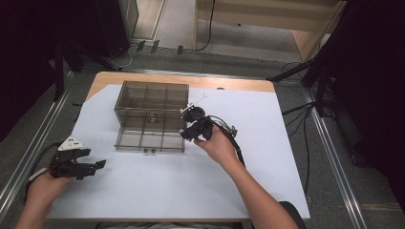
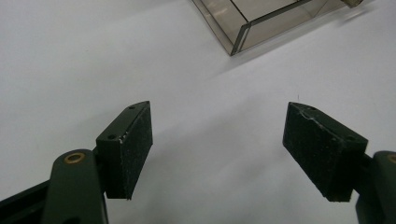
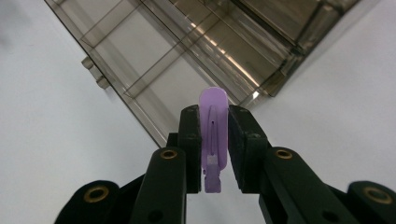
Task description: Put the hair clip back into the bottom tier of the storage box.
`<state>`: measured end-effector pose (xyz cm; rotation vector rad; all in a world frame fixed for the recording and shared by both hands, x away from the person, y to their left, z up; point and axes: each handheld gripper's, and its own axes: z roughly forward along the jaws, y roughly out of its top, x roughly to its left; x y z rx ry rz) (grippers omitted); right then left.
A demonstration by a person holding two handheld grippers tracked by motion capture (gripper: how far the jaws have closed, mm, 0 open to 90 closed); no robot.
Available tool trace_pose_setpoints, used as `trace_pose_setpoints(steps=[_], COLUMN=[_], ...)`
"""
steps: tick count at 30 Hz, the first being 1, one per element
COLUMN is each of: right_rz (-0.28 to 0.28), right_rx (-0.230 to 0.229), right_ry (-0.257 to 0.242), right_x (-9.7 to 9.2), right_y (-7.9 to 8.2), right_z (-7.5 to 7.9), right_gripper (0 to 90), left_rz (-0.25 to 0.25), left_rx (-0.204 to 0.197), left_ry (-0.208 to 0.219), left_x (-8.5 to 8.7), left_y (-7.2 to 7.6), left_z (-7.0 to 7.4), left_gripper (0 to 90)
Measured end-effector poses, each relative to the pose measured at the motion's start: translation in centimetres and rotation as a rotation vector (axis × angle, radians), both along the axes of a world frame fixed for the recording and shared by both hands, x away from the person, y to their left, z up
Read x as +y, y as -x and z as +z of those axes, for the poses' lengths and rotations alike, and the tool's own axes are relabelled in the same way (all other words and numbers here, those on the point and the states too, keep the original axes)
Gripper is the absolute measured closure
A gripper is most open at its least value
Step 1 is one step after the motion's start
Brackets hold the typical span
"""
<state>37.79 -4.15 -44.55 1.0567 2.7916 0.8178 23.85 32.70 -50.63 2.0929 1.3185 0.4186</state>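
A smoky clear plastic organizer box (image 1: 151, 98) with compartments stands on the white sheet, its divided drawer (image 1: 151, 138) pulled out toward me. My right gripper (image 1: 184, 135) is at the drawer's right front corner, shut on a small purple plastic clip (image 3: 214, 135) that stands upright between its pads. In the right gripper view the drawer (image 3: 154, 60) lies just beyond the clip. My left gripper (image 1: 101, 163) rests low at the left on the sheet, open with nothing between its pads (image 2: 130, 149). A corner of the drawer (image 2: 243, 28) shows at the top of the left gripper view.
A white sheet (image 1: 267, 143) covers most of the wooden table (image 1: 229, 83). Cables trail from the right gripper across the sheet (image 1: 229, 131). Dark stands and floor cables surround the table.
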Motion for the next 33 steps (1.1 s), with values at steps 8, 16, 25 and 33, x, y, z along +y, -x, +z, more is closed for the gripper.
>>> trace_pose_setpoints(steps=[8, 16, 25, 33], right_rz=[0.021, 0.044, 0.048, 0.047], right_rx=[0.003, 0.004, 0.006, 0.005], right_ry=[-0.015, -0.014, -0.007, -0.004], right_x=[0.9, 1.8, 2.6, 2.9], right_y=[0.1, 0.2, 0.2, 0.0], right_z=[-0.1, -0.6, -1.1, -1.5], right_gripper=[77.5, 77.5, 77.5, 77.5], left_rz=[0.000, 0.003, 0.003, 0.002], left_rx=[-0.001, -0.004, -0.004, -0.004], left_ry=[-0.004, -0.007, -0.010, -0.010], left_x=[0.0, -0.1, -0.1, -0.1], left_y=[0.2, 0.5, 0.6, 0.6], left_z=[0.0, 0.0, 0.0, 0.0], left_gripper=[25.0, 25.0, 25.0, 25.0])
